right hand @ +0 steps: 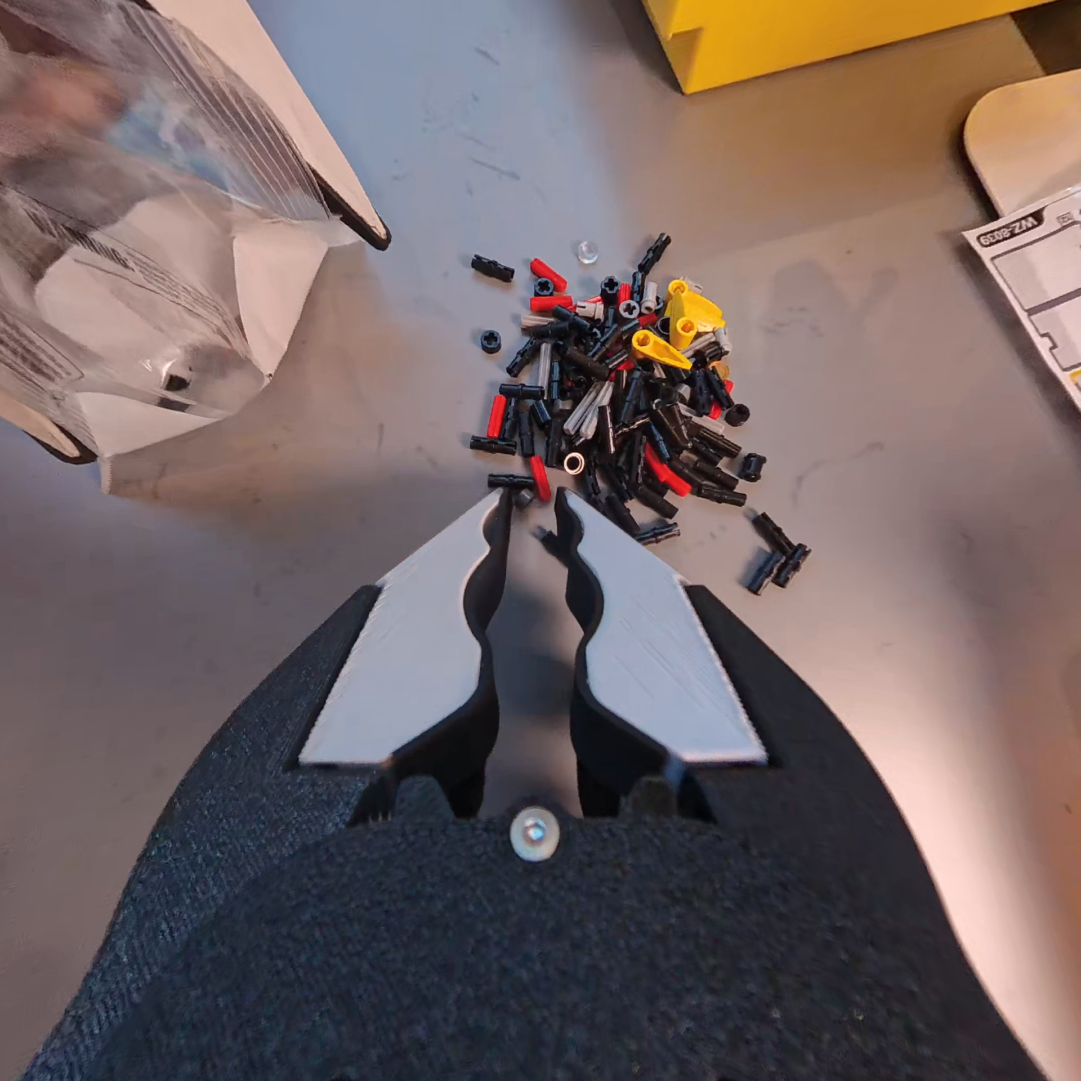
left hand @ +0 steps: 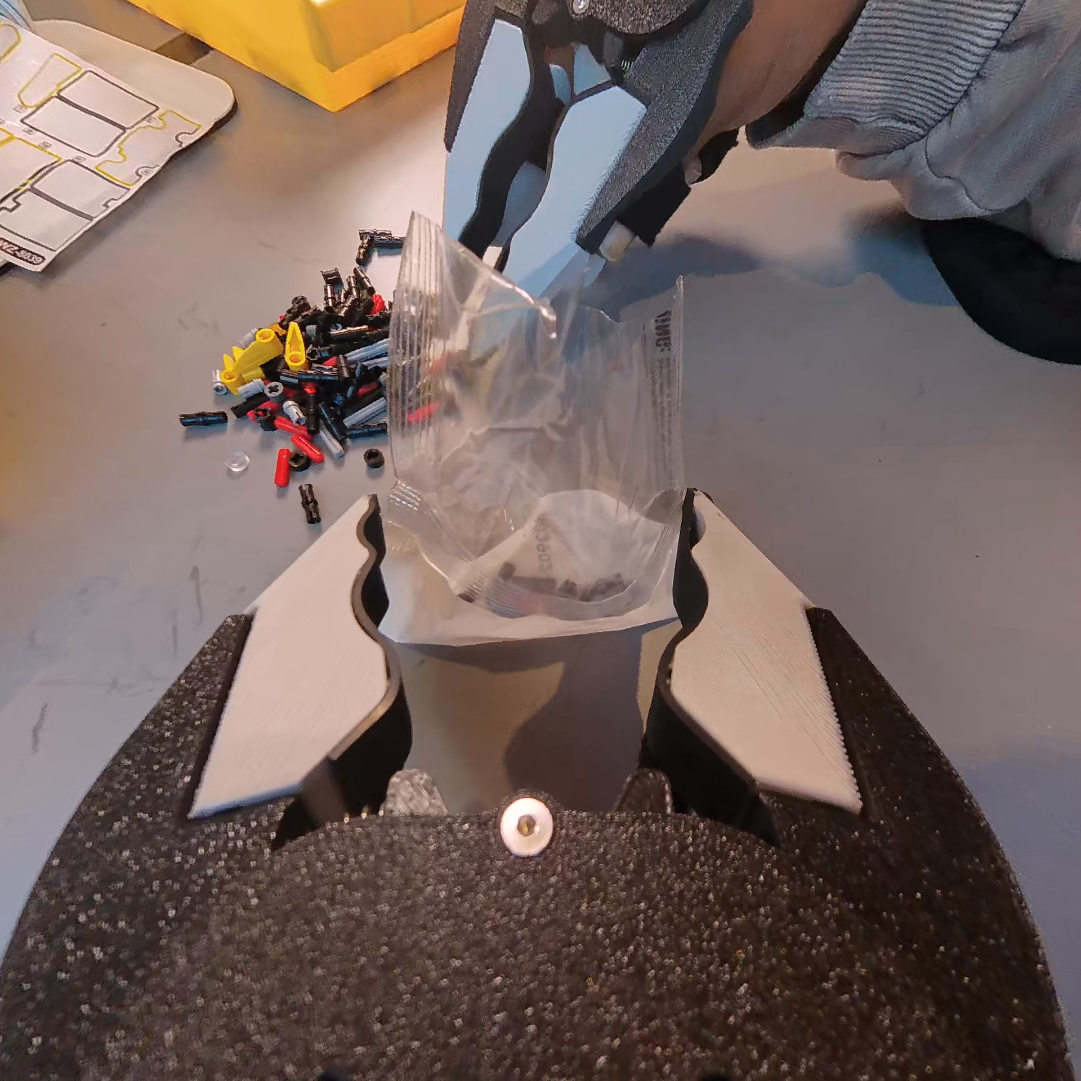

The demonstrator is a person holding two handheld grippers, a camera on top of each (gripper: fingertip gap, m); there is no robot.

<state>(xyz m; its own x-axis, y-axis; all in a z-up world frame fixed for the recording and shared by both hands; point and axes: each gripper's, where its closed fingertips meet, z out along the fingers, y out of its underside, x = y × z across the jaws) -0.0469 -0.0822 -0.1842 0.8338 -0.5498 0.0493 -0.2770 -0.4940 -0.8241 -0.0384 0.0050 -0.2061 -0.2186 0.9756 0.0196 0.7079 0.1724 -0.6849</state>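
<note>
My left gripper (left hand: 535, 509) holds a clear plastic bag (left hand: 526, 421) upright between its wide-set fingers. The bag's sides press against both fingers, and a few small black pieces lie at its bottom. In the right wrist view the left gripper (right hand: 225, 342) and the bag (right hand: 146, 205) show at the upper left. A pile of small black, red, grey and yellow building pieces (right hand: 632, 398) lies on the grey table (right hand: 292, 585), left of the bag in the left wrist view (left hand: 316, 374). My right gripper (right hand: 532, 497) is open by a narrow gap and empty. Its tips are at the pile's near edge, just behind the bag's top edge (left hand: 541, 263).
A yellow box (left hand: 327, 52) stands at the back, also seen in the right wrist view (right hand: 789, 41). A printed sheet (left hand: 76, 158) lies on a beige board (left hand: 216, 99) at the far left. A person's grey sleeve (left hand: 965, 105) is at the top right. Loose pieces (right hand: 778, 556) lie around the pile. The left gripper's tips are roughly 10 centimeters from the right gripper's.
</note>
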